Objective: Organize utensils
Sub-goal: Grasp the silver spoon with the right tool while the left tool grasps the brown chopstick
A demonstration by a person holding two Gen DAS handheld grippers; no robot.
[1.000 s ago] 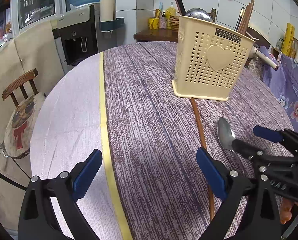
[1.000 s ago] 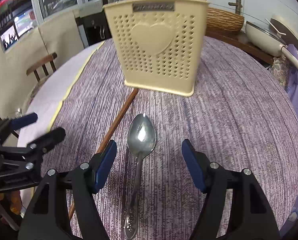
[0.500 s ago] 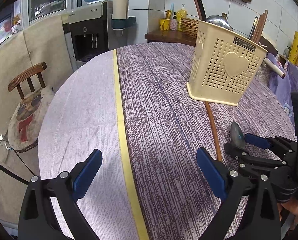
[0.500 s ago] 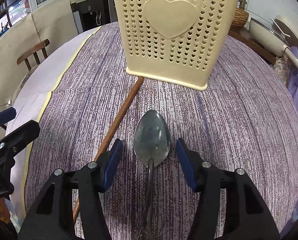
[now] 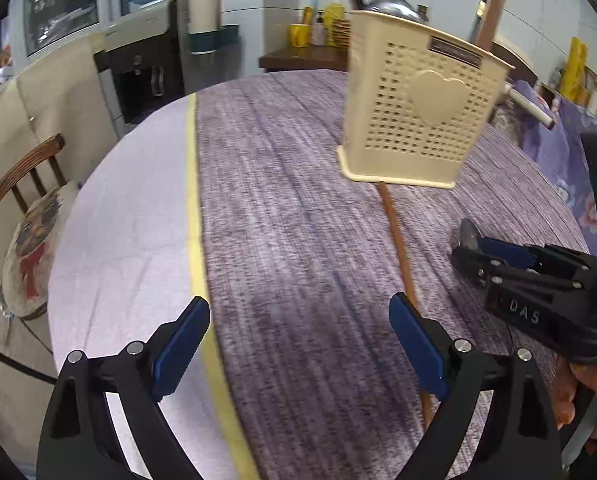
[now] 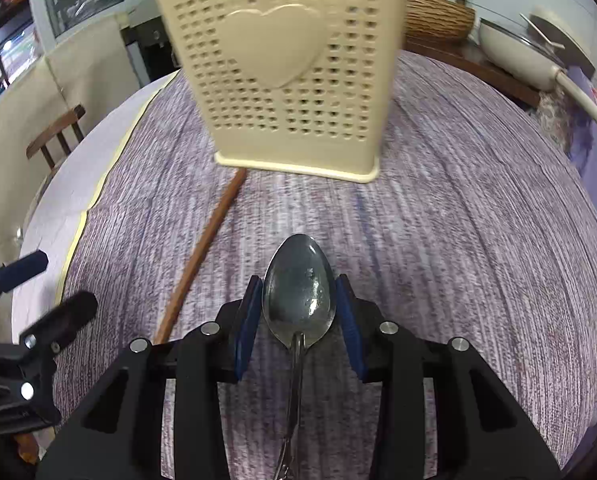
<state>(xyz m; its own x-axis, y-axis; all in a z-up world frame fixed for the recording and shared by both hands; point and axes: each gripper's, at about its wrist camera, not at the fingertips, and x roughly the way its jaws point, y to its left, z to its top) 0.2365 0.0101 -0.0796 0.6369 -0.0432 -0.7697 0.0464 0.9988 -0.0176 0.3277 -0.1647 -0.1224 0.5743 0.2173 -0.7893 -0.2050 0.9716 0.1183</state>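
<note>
Gripper jaws on the right gripper (image 6: 298,312) are drawn in close against the two sides of the spoon (image 6: 298,300) bowl, so the spoon is clamped between the blue pads (image 6: 245,320); its handle is seen running back between the black arms toward the lens. Whether the spoon is lifted off the cloth cannot be told. By contrast, the left gripper (image 5: 298,344) is spread wide and nothing is held in it; only the striped purple cloth of the round bench (image 5: 298,208) is seen between its fingers.

Directly ahead of the spoon, a cream perforated utensil holder (image 6: 286,80) with a raised heart on its face is stood upright on the bench, and the forward view is largely filled by it. A long brown chopstick (image 6: 202,252) is laid on the cloth to the left of the spoon, with its far end reaching the holder's base; in the left wrist view it is seen running between the two grippers and passing just beside the left gripper's right finger. A yellow stripe (image 5: 196,216) is seen dividing the purple cloth from a paler section. Beyond the bench edge, a wooden chair (image 5: 30,184) with a printed cushion, a water dispenser (image 5: 146,60), a wicker basket (image 6: 438,20) and a white pan (image 6: 518,56) are visible.
</note>
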